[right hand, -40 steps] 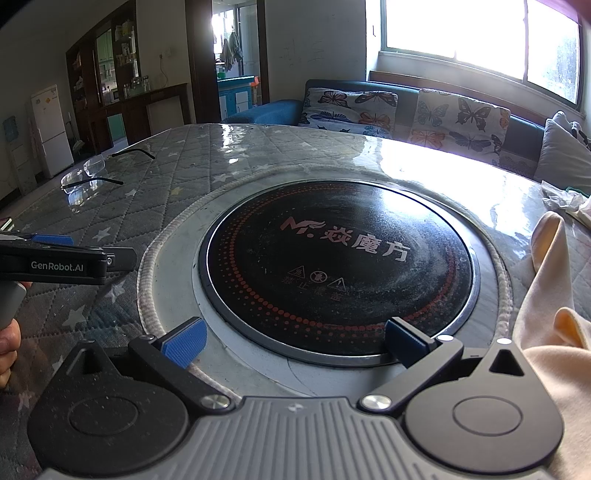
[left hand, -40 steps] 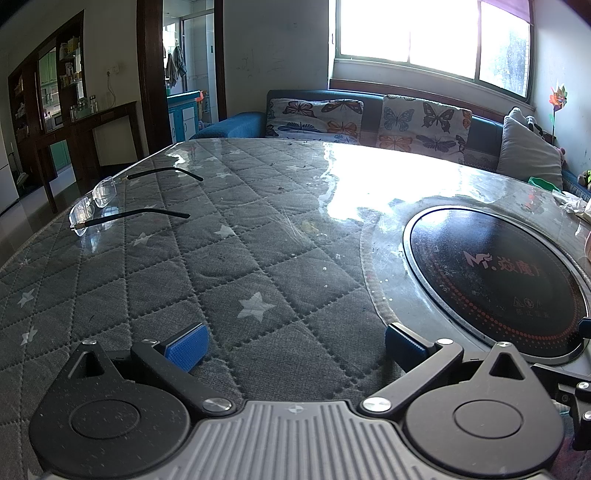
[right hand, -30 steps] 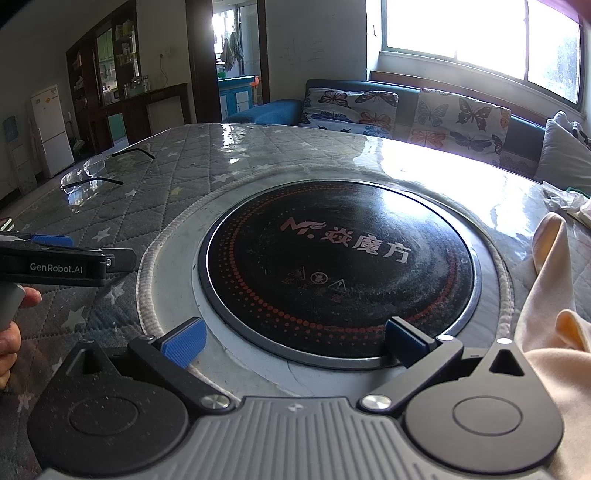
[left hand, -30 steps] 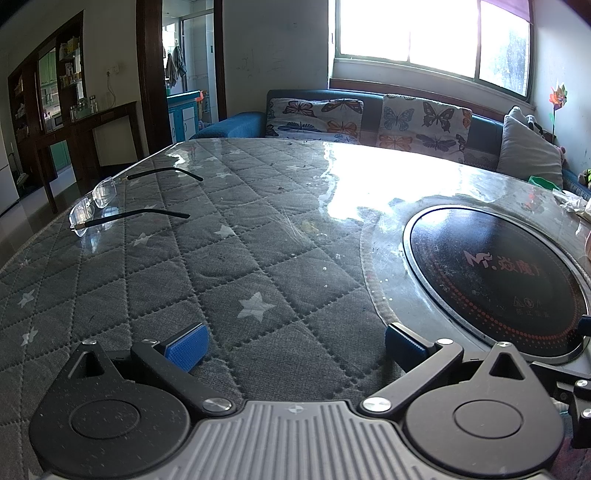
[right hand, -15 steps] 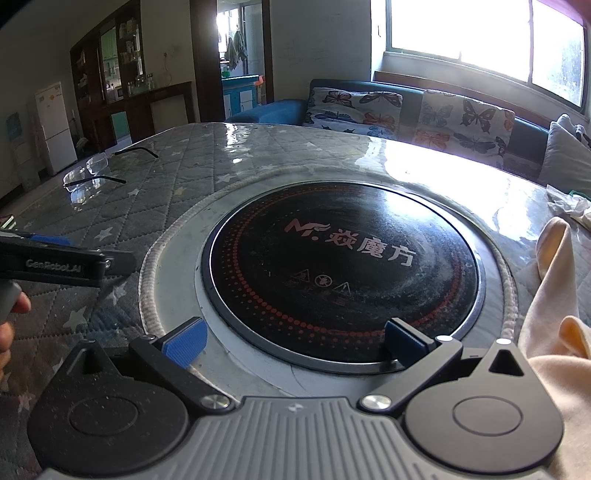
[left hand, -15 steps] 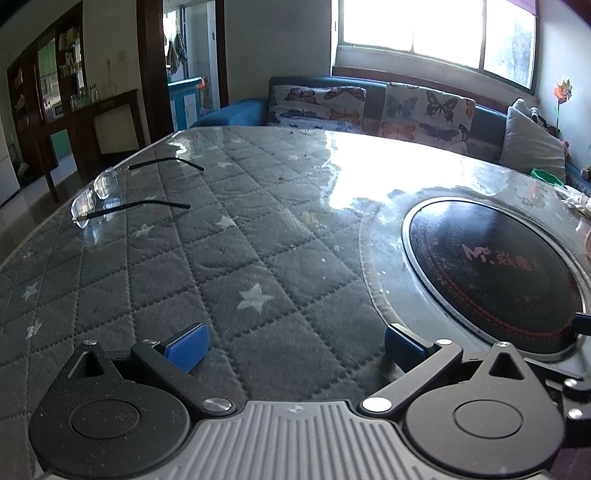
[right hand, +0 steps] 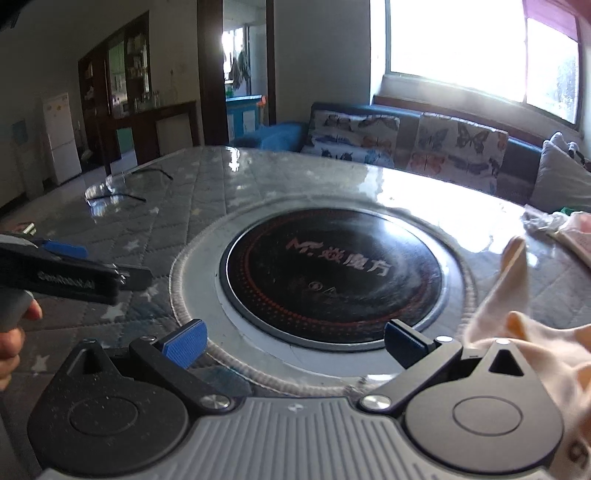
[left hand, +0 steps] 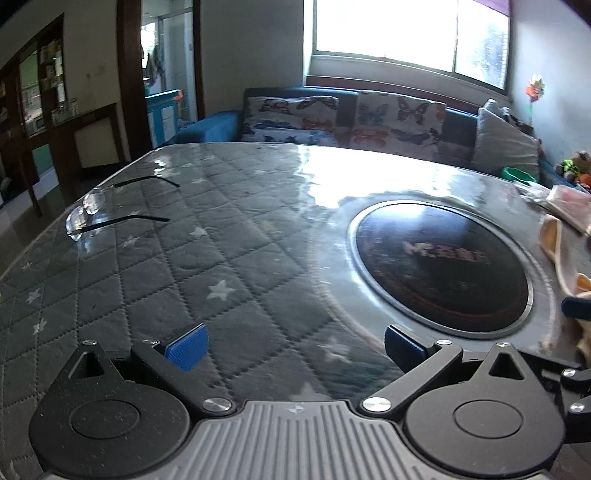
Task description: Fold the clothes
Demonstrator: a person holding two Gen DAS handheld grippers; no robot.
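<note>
Folding hasn't really started: both the left gripper (left hand: 293, 343) and right gripper (right hand: 293, 341) gape wide and empty, with the cream garment (right hand: 517, 332) bunched just right of them, unfolded.

We see a round table (left hand: 229, 266) with a grey quilted star-print cover under a glossy clear sheet. A black round cooktop (left hand: 439, 273) with red lettering sits in a pale ring, right of centre in the left view, centred in the right view (right hand: 332, 277). Glasses (left hand: 110, 206) lie open near the far left edge, well apart from the cooktop. Behind the table: a blue sofa (left hand: 210, 127) with butterfly-print cushions (left hand: 399, 122) and a grey pillow (left hand: 506, 147), under a bright window (left hand: 406, 33). Left: a dark doorway (right hand: 243, 70), dark wood shelves (right hand: 122, 85), a white fridge (right hand: 61, 136). A crumpled clear bag (right hand: 543, 221) sits at the table's right edge.
</note>
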